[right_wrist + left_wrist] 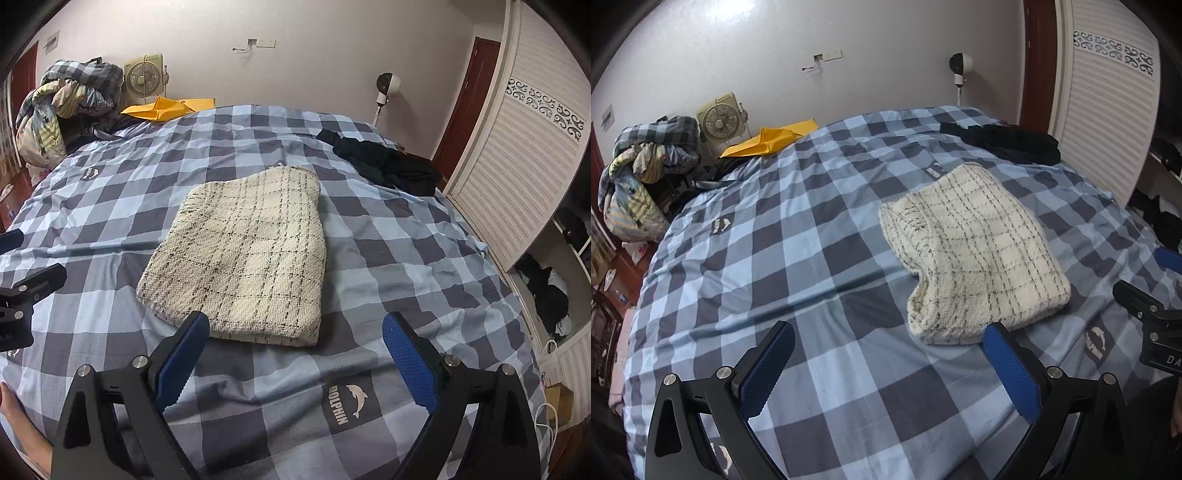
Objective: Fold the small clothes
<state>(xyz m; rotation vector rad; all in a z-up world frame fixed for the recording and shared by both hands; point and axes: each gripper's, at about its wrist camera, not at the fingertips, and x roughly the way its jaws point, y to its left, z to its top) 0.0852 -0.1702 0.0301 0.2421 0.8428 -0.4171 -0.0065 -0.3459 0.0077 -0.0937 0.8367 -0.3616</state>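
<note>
A cream knit garment with a dark grid pattern (975,251) lies folded into a thick rectangle on the blue checked bedspread (775,236). It also shows in the right wrist view (243,254). My left gripper (886,343) is open and empty, just short of the garment's near edge. My right gripper (295,336) is open and empty, just short of the same near edge, its left fingertip (195,325) overlapping the garment's front corner. Each gripper shows at the edge of the other's view.
A dark garment (384,162) lies at the far right of the bed. A yellow cloth (162,107), a box fan (142,79) and a heap of clothes (62,107) sit at the far left. A white louvred wardrobe (517,155) stands along the right side.
</note>
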